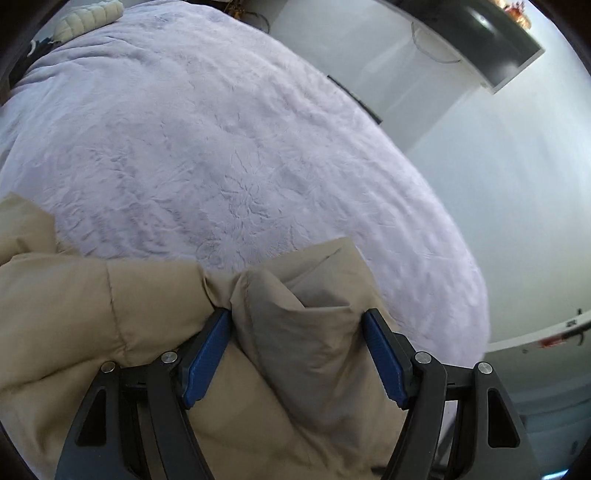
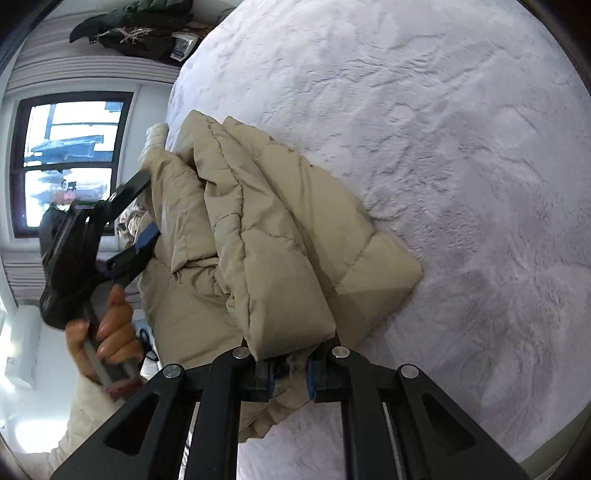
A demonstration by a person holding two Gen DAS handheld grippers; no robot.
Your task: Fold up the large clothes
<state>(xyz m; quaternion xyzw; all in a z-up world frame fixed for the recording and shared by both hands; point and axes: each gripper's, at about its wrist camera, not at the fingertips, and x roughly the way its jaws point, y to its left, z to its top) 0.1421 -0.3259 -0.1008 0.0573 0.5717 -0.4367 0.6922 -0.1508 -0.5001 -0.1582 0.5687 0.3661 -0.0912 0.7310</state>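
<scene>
A beige puffer jacket [image 2: 266,229] lies bunched in thick folds on a lilac fuzzy bed cover [image 2: 443,147]. My right gripper [image 2: 290,373] is shut on a thin edge of the jacket at its near end, with fabric pinched between the blue pads. In the left wrist view the jacket [image 1: 303,325] bulges up between the wide-set pads of my left gripper [image 1: 297,317], which presses on that thick fold from both sides. The right wrist view shows the left gripper [image 2: 149,210] at the jacket's left edge, held by a hand [image 2: 114,325].
The bed cover [image 1: 221,147] spreads wide beyond the jacket. A pale floor [image 1: 498,184] and a dark shelf [image 1: 491,40] lie past the bed's edge. A window [image 2: 70,158] and dark clothes [image 2: 140,26] are at the left. A white quilted item [image 1: 92,14] sits far off.
</scene>
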